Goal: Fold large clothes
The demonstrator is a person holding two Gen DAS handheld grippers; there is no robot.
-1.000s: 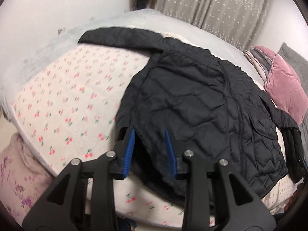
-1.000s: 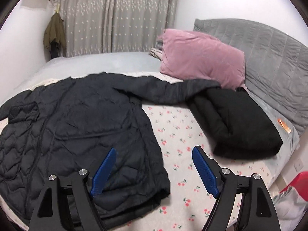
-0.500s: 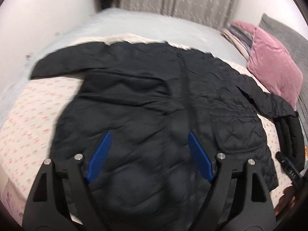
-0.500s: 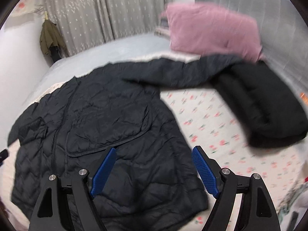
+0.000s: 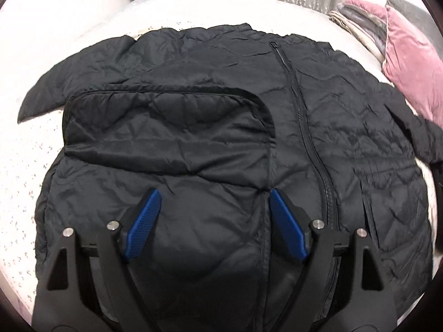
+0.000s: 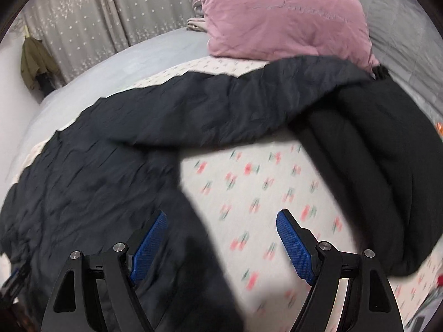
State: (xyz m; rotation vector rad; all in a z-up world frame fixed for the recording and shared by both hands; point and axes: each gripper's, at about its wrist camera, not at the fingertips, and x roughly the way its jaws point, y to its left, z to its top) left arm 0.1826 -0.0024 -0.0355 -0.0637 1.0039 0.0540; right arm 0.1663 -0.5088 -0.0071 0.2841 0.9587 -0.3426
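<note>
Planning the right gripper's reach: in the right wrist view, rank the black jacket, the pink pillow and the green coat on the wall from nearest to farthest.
1. Black jacket: spread on the bed, partly under the right gripper.
2. Pink pillow: at the head of the bed, upper right.
3. Green coat: hanging by the curtain, far left.

Black jacket (image 5: 221,127) is quilted cloth with a slight sheen, pink pillow (image 6: 282,16) looks velvety, bedsheet (image 6: 249,193) matt printed cotton.

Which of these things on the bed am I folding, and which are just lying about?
For the job:
- black quilted zip-front jacket, spread flat
- left claw, open
- right claw, open

Lying about:
- pink velvet pillow
- folded black garment
- olive coat hanging by curtain
</note>
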